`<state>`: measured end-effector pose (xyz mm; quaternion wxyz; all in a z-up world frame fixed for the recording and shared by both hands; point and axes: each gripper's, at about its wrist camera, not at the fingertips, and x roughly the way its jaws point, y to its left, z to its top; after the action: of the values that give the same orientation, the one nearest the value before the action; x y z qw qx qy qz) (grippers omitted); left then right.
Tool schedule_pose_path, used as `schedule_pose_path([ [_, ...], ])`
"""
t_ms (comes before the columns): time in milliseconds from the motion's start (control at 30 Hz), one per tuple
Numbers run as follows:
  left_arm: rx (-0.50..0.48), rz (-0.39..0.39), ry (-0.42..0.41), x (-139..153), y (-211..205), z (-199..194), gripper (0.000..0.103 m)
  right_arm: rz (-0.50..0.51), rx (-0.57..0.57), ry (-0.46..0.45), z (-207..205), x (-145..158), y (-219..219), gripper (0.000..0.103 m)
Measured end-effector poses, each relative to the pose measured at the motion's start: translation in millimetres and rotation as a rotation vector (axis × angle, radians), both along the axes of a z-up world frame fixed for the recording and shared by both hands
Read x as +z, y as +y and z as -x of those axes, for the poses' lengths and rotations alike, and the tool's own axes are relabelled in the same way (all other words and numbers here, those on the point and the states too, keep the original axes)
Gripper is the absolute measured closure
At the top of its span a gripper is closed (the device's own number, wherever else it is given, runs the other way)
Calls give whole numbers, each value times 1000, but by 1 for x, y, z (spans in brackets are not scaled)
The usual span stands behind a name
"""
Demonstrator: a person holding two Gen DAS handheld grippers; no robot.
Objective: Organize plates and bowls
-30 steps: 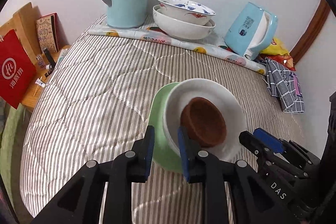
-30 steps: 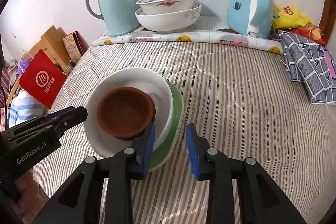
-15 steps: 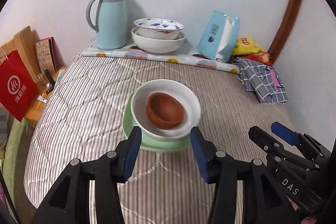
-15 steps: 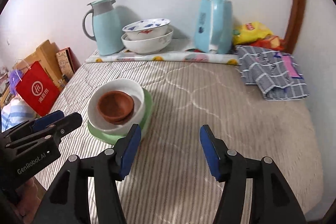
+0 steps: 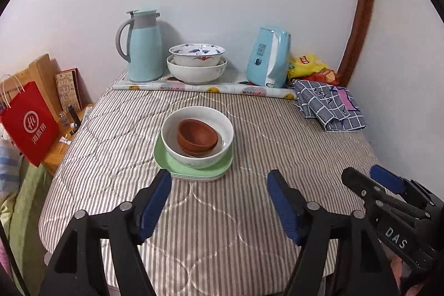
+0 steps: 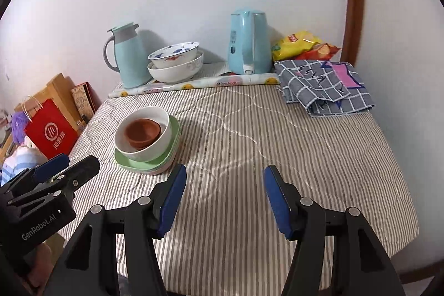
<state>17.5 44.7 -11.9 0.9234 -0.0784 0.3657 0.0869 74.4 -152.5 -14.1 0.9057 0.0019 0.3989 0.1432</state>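
Left gripper (image 5: 219,185) and right gripper (image 6: 224,179): jaws spread wide, empty. Just beyond left jaws, on striped quilted cover (image 5: 249,212): brown clay bowls (image 5: 197,137) nested in white ceramic bowl (image 5: 197,139) atop green plastic plates (image 5: 191,169). Far beyond: two stacked patterned white bowls (image 5: 196,64).

"DAS" stands in white letters on the black body of the right gripper (image 5: 388,185), as seen from the left wrist view. "GenRobot.AI" stands in white on the black body of the left gripper (image 6: 55,171), as seen from the right wrist view. The red paper bag (image 5: 29,124) carries a white round logo with Chinese characters beneath it, too small to read surely. The yellow snack bag (image 6: 298,42) has a small red brand mark, not legible. The blue kettle (image 5: 267,60) bears a printed label whose text cannot be read.
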Motion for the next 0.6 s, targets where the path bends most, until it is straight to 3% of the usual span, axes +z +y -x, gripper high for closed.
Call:
schedule_pose_path([
  [67,4,-9,-8,2,-5,5,23,5,-9,-20,9,3,-6,22],
  [133,4,-11,-14,3,-9,10,22,16,-14,-37,16,5,-10,21],
  [267,-4,-2,-17,3,-14,13,22,39,-32,-58,24,8,-17,8],
  [600,3,-9,-26,6,-13,20,21,48,-33,-51,30,7,-16,7],
])
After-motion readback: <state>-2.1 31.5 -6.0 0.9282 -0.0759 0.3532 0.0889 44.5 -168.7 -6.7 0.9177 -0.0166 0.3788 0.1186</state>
